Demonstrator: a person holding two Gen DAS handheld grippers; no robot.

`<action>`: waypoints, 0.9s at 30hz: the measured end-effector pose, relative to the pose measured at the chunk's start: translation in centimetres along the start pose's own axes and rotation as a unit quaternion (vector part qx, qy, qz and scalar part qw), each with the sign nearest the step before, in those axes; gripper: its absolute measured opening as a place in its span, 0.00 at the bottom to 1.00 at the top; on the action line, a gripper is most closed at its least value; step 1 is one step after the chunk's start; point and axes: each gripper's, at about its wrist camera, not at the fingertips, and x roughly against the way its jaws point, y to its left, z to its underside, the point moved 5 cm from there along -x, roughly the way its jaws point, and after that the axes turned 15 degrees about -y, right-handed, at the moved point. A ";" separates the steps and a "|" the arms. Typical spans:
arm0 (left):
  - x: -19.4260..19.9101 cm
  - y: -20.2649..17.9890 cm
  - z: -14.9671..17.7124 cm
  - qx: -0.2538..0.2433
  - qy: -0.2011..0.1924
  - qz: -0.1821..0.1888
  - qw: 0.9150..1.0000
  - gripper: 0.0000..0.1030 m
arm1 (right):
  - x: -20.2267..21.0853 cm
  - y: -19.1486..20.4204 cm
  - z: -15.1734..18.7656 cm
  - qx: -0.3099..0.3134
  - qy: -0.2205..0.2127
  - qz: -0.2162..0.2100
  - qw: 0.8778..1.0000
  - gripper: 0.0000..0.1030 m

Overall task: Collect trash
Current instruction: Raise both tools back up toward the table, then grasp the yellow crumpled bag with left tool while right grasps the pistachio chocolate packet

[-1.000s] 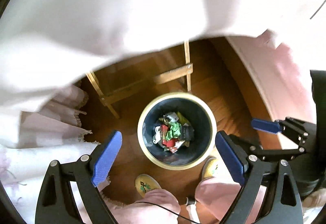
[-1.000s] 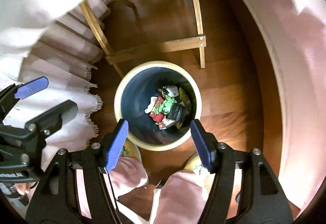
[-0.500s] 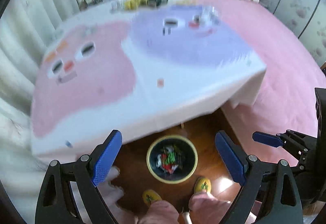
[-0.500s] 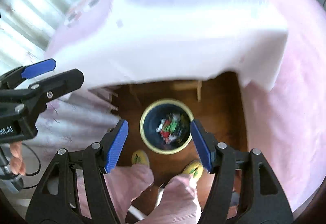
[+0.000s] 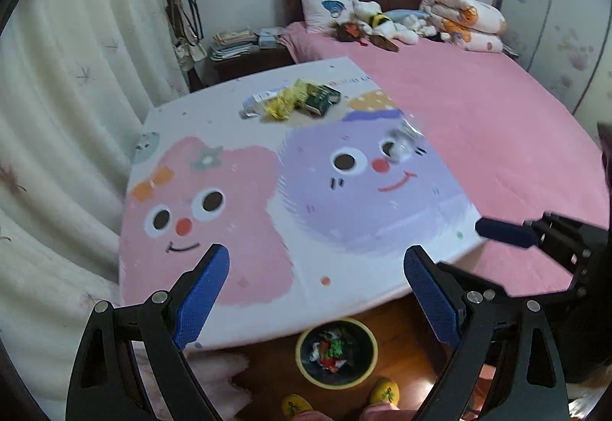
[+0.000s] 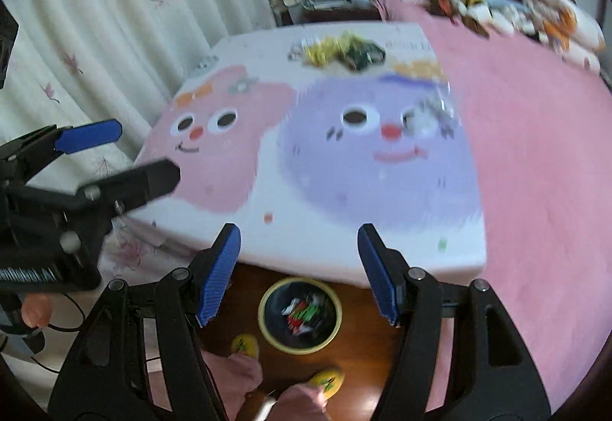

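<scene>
- The blue-padded fingers (image 5: 201, 296) of the left gripper (image 5: 317, 291) are seen spread wide with nothing between them; the fingers (image 6: 220, 273) of the right gripper (image 6: 298, 272) are likewise spread and empty.
- A pink bed (image 5: 497, 122) is seen filling the right side, with plush toys and a rolled quilt at its headboard.
- The worktop (image 5: 244, 214), covered by a cloth printed with a pink face and a purple face, is seen below and ahead of both grippers, beside the bed.
- A round trash bin (image 5: 304, 369) with a pale rim is seen on the wooden floor at the worktop's near edge, with colourful scraps in it; yellow slippers (image 6: 244, 344) are seen just beside it.
- A cluster of trash (image 5: 294, 100), yellow and dark green wrappers, is seen lying at the worktop's far end.
- A crumpled clear wrapper (image 5: 401, 142) is seen on the purple face, near the bed-side edge.
</scene>
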 end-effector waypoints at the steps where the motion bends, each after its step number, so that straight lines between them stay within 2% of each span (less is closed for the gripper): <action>1: -0.2 0.4 -0.7 0.007 -0.001 -0.003 1.000 0.91 | -0.3 0.2 -0.7 0.006 -0.002 -0.002 1.000 0.59; 7: -3.4 4.9 -3.6 0.040 0.004 -0.023 0.999 0.91 | -4.4 1.2 -5.4 0.028 -0.004 -0.012 1.000 0.59; 13: -9.1 11.9 -6.9 0.059 0.000 -0.022 0.998 0.91 | -11.1 1.2 -8.4 0.014 -0.001 0.002 1.000 0.59; 19: -18.5 18.8 -8.6 0.051 0.039 0.000 0.998 0.90 | -21.0 -0.3 -11.8 -0.044 0.029 0.039 0.998 0.59; 21: -22.3 20.6 -9.4 0.043 0.053 0.012 0.998 0.86 | -24.0 -1.0 -12.8 -0.064 0.032 0.054 0.996 0.59; 22: -24.0 21.2 -9.7 0.038 0.059 0.015 0.997 0.84 | -25.4 -1.5 -13.3 -0.074 0.033 0.063 0.995 0.59; 24: -27.5 21.7 -10.3 0.026 0.074 0.029 0.996 0.72 | -27.7 -2.7 -13.9 -0.090 0.033 0.081 0.992 0.59; 27: -31.9 21.2 -11.2 0.014 0.088 0.055 0.995 0.71 | -30.7 -4.8 -14.7 -0.110 0.035 0.108 0.987 0.59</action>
